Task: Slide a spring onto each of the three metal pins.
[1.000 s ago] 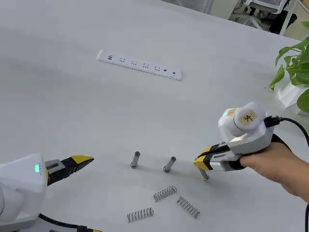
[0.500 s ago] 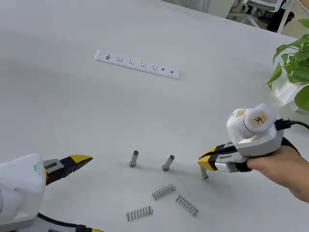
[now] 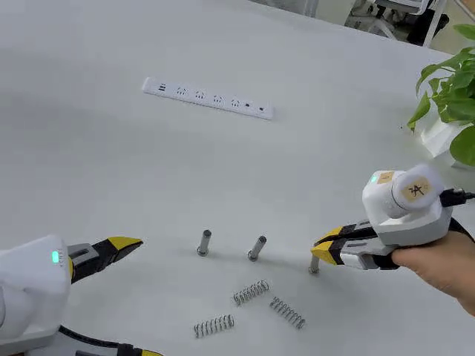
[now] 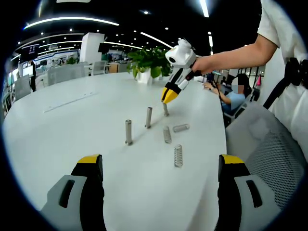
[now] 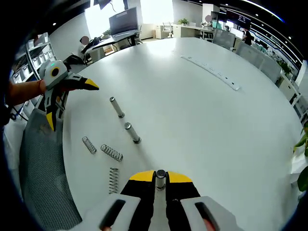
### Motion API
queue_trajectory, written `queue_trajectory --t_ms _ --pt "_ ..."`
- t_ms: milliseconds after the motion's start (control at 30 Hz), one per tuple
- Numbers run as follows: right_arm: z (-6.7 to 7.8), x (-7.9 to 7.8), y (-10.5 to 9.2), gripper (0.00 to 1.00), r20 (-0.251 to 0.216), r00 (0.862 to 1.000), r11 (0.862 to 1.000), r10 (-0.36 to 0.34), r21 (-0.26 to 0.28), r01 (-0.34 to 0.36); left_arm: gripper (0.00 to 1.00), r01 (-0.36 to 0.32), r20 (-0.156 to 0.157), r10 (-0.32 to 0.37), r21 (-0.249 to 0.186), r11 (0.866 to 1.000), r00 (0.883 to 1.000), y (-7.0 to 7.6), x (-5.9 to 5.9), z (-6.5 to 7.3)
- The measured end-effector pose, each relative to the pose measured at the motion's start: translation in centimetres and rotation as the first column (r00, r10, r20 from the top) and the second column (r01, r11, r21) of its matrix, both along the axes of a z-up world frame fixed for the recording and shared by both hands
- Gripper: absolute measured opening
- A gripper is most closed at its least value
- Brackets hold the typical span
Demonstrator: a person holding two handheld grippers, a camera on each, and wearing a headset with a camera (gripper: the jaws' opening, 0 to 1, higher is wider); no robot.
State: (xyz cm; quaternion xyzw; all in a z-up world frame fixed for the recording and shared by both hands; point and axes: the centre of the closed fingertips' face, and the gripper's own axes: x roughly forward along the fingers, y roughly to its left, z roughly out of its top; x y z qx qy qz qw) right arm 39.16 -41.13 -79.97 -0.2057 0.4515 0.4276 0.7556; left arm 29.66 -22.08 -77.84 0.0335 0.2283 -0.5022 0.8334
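In the head view the right tool [image 3: 324, 254], pinching the rightmost grey metal pin [image 3: 314, 265] at its top, had edged rightward; in the left gripper view the left tool [image 4: 160, 161] sat spread; in the right gripper view three coiled wire springs [image 5: 111, 152] lay loose on the white surface [image 5: 192, 106], none threaded.

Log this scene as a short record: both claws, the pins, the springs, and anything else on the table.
left claw: open, empty, apart from the parts
right claw: shut on the right pin
left pin: standing, bare
middle pin: standing, bare
springs: three, lying loose in front of the pins, none on a pin
power strip: farther back on the table
plant: at the right edge
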Motion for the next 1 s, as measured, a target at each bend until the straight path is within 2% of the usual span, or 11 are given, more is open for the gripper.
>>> queue_trajectory --t_ms 700,1000 --pt "0.14 -0.56 -0.28 0.04 0.022 0.999 0.999 -0.033 0.035 0.032 0.99 0.007 -0.003 -0.007 0.002 1.000 1.000 0.04 -0.02 -0.10" --pt "0.18 -0.25 -0.05 0.04 0.038 0.999 0.998 -0.038 0.045 0.036 0.99 0.009 -0.004 -0.009 0.003 1.000 1.000 -0.08 0.03 -0.12"
